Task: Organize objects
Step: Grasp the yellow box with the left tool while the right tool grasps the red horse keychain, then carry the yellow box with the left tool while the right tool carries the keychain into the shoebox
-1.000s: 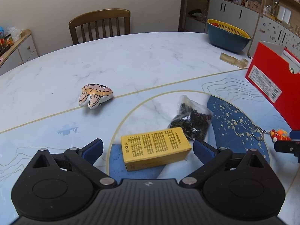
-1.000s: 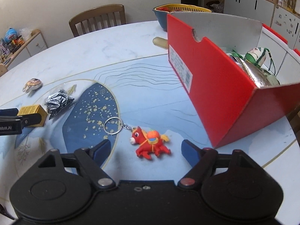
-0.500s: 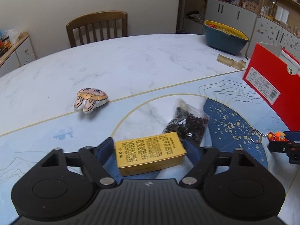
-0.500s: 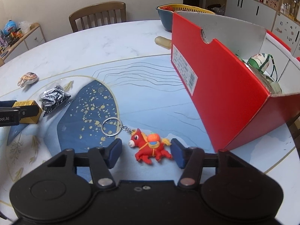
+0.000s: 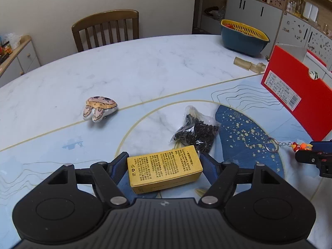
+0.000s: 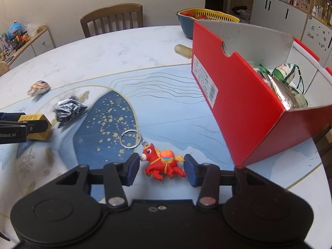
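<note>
Marble desk holds a yellow box, light and stiff, squeezed at both ends by the left fingers. Right fingers sit narrow around the rubbery horse keychain, barely apart from it.

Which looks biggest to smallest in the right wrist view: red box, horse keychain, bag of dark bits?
1. red box
2. horse keychain, though nearness to the camera inflates it
3. bag of dark bits, looking close to the keychain; unsure.

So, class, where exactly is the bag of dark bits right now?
In the left wrist view the bag of dark bits lies on the table, just beyond the yellow box, right of the painted shell.
</note>
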`<action>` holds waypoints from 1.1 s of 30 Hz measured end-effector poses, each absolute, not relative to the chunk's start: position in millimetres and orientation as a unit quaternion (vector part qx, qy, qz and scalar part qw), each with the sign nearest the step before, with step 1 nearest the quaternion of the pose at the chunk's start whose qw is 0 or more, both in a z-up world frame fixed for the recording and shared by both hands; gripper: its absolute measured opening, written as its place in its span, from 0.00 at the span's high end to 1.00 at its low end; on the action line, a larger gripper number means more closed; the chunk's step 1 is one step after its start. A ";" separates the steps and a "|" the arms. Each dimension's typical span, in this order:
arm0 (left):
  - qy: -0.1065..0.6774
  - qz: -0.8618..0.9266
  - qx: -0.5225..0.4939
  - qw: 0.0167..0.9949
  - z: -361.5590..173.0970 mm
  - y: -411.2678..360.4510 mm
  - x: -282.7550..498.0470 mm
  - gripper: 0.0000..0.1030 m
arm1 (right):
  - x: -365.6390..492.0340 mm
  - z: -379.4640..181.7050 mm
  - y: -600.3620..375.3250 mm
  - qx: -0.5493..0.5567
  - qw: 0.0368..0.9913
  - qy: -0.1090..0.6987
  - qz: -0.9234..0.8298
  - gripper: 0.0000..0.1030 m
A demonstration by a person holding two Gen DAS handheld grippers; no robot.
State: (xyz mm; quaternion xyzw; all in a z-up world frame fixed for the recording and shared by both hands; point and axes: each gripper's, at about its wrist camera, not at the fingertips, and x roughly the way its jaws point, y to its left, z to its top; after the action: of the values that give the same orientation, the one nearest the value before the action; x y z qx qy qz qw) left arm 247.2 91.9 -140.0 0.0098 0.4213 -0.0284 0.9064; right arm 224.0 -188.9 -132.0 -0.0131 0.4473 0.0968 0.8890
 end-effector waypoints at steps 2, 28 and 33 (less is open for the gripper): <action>0.421 -0.025 0.010 0.907 -131.7 90.3 243.6 0.27 | 220.5 -124.0 -189.9 -0.013 0.890 0.445 0.101 0.63; 0.403 -0.098 -0.003 0.910 -40.0 19.5 209.4 0.27 | 193.4 -49.3 -248.3 0.006 0.881 0.426 0.205 0.76; 0.413 -0.091 0.000 0.906 -48.9 17.8 205.7 0.27 | 184.0 -78.1 -260.5 -0.033 0.872 0.441 0.211 0.49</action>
State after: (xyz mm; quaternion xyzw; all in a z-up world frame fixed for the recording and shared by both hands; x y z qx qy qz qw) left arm 205.7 17.8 -48.9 -0.0003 0.4126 -0.0909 0.9064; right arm 184.0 -260.5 -78.1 -0.0327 0.4406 0.2106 0.8720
